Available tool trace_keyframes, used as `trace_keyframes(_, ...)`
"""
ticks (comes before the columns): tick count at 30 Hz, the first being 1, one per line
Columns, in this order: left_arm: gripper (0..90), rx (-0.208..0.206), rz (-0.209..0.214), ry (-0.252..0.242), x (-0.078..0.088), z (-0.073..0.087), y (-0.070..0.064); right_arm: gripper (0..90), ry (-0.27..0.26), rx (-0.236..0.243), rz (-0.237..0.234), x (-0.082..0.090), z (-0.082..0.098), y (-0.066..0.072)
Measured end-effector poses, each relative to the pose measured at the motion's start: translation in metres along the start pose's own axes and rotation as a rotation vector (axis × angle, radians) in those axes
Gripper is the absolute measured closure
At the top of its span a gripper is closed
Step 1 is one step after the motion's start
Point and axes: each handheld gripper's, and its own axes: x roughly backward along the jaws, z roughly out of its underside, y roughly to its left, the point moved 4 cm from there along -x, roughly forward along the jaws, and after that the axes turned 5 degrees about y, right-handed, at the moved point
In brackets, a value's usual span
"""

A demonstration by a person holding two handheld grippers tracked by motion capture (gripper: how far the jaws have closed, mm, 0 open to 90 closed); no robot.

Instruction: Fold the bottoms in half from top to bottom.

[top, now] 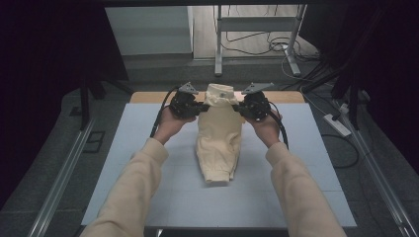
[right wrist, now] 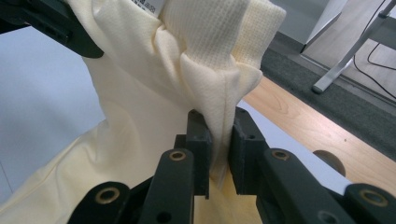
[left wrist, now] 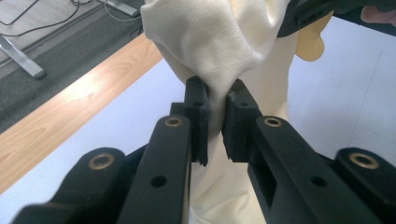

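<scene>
The cream garment (top: 219, 138) hangs bunched between your two grippers over the middle of the counter (top: 123, 163); its top end is lifted at the far side and its lower end lies on the pale sheet nearer you. Your left gripper (top: 197, 107) has its fingers (left wrist: 198, 116) closed almost fully on a gathered fold at the garment's upper left, the cloth pinched between the pads and bulging above them in the left gripper view. Your right gripper (top: 243, 108) likewise has its fingers (right wrist: 200, 140) nearly together, clamped on a ribbed, seamed fold at the upper right, with the fabric standing up in pleats above the pads. A label near the top of the garment is cut off by the frame edge in the right gripper view, and its print cannot be read. The part of the cloth inside each grip is hidden by the pads, and the garment's shape cannot be made out because it is bunched. Your left hand (top: 170, 123) and right hand (top: 267, 128) hold the grippers level, facing one another across the garment, with both sleeved forearms reaching forward from the near edge. The counter's wooden strip (top: 148, 97) shows beyond the sheet.
</scene>
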Motion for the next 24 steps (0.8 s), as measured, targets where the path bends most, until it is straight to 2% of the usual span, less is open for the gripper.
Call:
trace_keyframes(4,81.3,0.004,0.006,0.001,-0.003,0.004,-0.002,78.8,0.006,0.008,-0.003,-0.001,0.005,0.001)
trace_keyframes(12,81.3,0.004,0.014,0.006,-0.006,0.009,-0.005,78.8,0.011,-0.008,-0.016,-0.004,0.013,0.002)
trace_keyframes(24,81.3,0.021,0.033,0.003,-0.003,0.021,-0.008,78.8,0.015,-0.007,-0.04,-0.003,0.017,0.01)
